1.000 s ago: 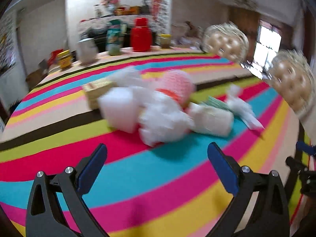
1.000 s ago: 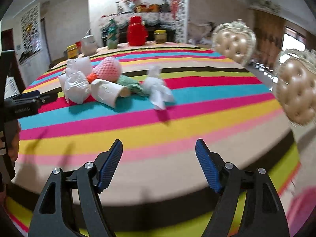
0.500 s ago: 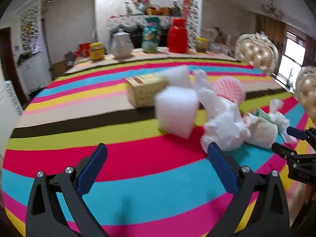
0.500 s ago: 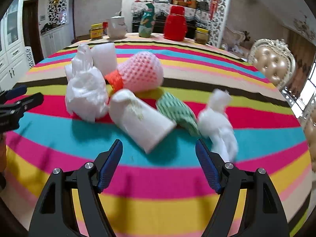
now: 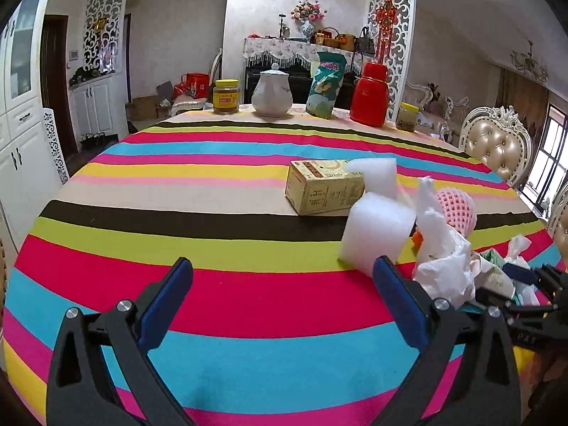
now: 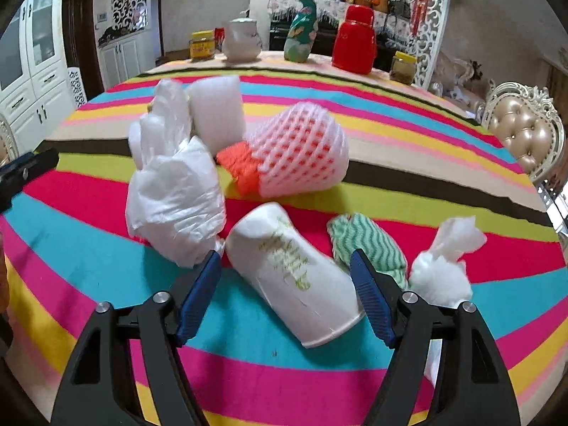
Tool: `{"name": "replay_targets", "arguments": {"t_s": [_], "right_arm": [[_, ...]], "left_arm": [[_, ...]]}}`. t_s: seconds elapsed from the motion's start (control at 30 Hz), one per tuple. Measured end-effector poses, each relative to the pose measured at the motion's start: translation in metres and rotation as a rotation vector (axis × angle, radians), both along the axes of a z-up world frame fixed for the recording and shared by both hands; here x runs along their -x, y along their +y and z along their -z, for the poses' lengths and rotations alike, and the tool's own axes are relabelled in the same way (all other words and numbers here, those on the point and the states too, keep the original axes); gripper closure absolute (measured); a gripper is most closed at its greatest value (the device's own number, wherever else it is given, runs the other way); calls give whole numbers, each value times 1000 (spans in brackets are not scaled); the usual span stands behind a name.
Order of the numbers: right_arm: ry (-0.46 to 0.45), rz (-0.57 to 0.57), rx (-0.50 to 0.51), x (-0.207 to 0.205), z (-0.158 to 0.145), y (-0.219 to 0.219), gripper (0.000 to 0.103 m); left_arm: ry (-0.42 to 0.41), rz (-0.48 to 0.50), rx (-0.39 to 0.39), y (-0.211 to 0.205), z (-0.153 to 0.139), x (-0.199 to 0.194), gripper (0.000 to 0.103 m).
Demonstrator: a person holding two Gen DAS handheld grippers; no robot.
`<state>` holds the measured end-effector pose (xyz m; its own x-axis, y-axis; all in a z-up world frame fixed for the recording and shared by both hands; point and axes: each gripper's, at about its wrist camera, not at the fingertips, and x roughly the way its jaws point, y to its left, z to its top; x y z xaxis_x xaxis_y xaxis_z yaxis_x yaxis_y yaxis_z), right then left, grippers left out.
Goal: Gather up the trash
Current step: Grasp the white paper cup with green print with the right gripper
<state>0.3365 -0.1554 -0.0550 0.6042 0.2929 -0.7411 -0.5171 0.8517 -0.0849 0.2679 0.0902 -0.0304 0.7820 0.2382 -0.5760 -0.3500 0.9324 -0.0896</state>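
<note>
A pile of trash lies on the striped tablecloth. In the right wrist view, a white paper cup (image 6: 294, 277) lies on its side between the open jaws of my right gripper (image 6: 285, 293). Around it are a crumpled white plastic bag (image 6: 174, 195), a pink foam fruit net (image 6: 301, 151), white foam pieces (image 6: 216, 110), a green-striped cloth (image 6: 369, 245) and a white tissue wad (image 6: 443, 269). In the left wrist view, my left gripper (image 5: 280, 300) is open and empty over bare cloth, left of a foam roll (image 5: 376, 234), a yellow carton (image 5: 325, 186) and the bag (image 5: 443, 262).
At the table's far edge stand a yellow-lidded jar (image 5: 226, 96), a white teapot (image 5: 271, 90), a green snack bag (image 5: 326, 85), a red thermos (image 5: 369, 94) and a small jar (image 5: 406, 117). Padded chairs (image 5: 497, 145) stand on the right. White cabinets (image 5: 21, 135) are on the left.
My right gripper has moved in close to the pile, and the paper cup now lies between its fingers. My left gripper has swung left, so the pile sits at its right.
</note>
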Motion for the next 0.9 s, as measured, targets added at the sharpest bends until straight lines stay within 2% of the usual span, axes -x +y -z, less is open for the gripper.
{"name": "replay_targets", "arguments": {"t_s": [0.07,0.17,0.23,0.5,0.57,0.63,0.73,0.9], "right_arm": [[23,-39,-14,11,-5,-1,40],[45,-103,-41,25,-11,2,53],[18,-111,-8,30,-11,7,53],[28,-49,69,8,14,21,50],[-8,-33,105,12,15,22,57],[-7,-28,85,14,12,19,64],[-52,10,74,29,2,8,66],[-105,133,-29,65,-23,-27,66]], "left_arm": [[3,1,4,0,0,0,5],[6,7,10,-1,1,1,5],[4,12,5,-3,0,2,5],[21,29,-16,-10,4,0,5],[23,34,-21,-10,5,0,5],[26,45,-23,-13,6,0,5],[36,62,-39,-18,8,-3,5],[55,97,-65,-26,14,-6,5]]}}
